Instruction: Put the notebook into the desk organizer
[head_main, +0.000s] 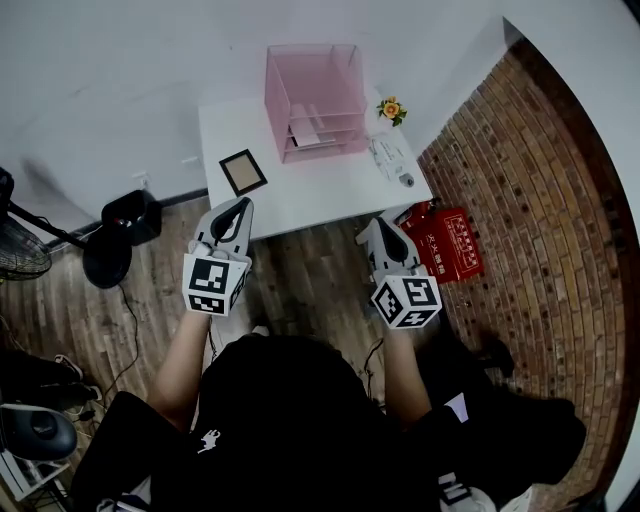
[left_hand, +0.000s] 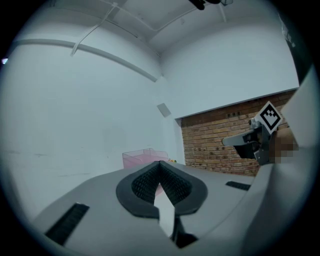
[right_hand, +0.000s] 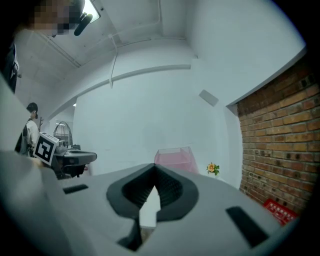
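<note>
We hold both tongs short of the white counter (head_main: 330, 192), above the wooden floor (head_main: 300, 272), and neither touches anything. The left tongs (head_main: 242, 206) point toward the counter's near left edge; their jaws are closed, the tips meeting with nothing between them. The right tongs (head_main: 380, 232) sit off to the right, near the counter's front right corner, and their jaws are likewise pressed together and empty.

The notebook (head_main: 243, 171) lies flat on the left part of the counter, a dark cover with a brown border, turned slightly askew. It is just beyond the left tongs and well apart from the right ones. Behind it, toward the wall, stands the desk organizer (head_main: 315, 95), a pink see-through box with open shelves facing us; some pale papers rest on its lower shelves. The notebook is outside it, to its front left. A small orange flower (head_main: 391, 108) stands just right of the organizer.
</note>
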